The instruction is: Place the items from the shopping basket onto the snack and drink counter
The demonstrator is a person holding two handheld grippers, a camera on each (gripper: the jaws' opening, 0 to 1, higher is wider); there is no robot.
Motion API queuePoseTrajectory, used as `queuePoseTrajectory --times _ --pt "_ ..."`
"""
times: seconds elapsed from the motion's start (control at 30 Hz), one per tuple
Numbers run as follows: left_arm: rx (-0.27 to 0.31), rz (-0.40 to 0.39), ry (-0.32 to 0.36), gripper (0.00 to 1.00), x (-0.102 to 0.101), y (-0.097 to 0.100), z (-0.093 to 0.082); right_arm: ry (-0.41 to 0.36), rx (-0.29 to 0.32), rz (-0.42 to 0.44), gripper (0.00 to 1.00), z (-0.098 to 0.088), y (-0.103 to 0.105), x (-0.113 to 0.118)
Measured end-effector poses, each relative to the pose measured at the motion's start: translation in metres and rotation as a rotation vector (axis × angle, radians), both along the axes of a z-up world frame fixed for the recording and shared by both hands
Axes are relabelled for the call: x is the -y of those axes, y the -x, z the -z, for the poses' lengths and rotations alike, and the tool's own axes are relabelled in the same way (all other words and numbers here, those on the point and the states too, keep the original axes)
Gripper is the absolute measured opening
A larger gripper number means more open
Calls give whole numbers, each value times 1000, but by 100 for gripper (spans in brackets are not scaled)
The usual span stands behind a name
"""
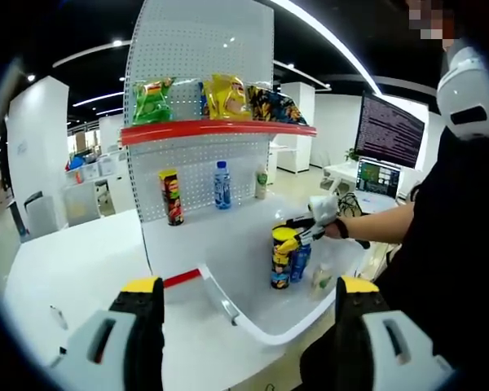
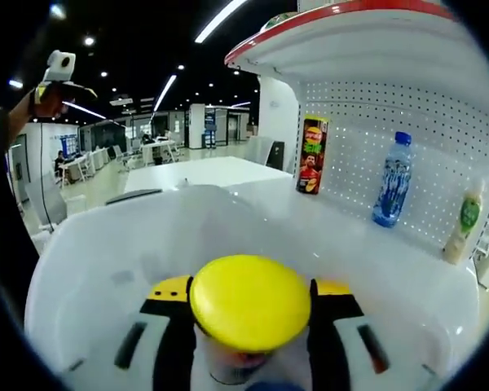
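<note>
- Yellow-tipped jaws of the right gripper [image 2: 248,314] sit clamped on either side of a chip can with a yellow lid [image 2: 249,301], which stands upright inside the white shopping basket [image 2: 81,269].
- From the left gripper view, this same chip can stands beside a blue bottle [image 1: 300,261].
- The left gripper [image 1: 248,305] hangs apart and empty, above the white table.
- The counter [image 2: 367,244] already carries a red chip can [image 2: 311,155], a water bottle [image 2: 392,179] and a pale bottle [image 2: 463,224].
- Judged step: lifting out; next, raise the can clear of the rim and set it on bare counter.
</note>
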State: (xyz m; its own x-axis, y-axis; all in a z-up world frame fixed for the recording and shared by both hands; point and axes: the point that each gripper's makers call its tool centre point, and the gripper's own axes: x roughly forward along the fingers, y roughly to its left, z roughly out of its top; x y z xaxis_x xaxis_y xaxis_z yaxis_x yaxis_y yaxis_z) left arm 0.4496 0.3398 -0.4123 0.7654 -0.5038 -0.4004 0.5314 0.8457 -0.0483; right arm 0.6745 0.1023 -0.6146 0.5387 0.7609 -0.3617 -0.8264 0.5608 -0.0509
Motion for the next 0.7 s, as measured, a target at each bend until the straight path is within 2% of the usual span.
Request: queuePoseTrajectory --times 0.33,0.43,0.7 --pt "6 5 0 86 0 3 -1 -15 49 -2 53 -19 -2 -3" --pt "11 4 2 86 -1 5 -2 -20 63 -9 53 -31 6 -9" --pt "17 1 5 86 -2 10 -3 -27 94 -22 52 -49 10 -15"
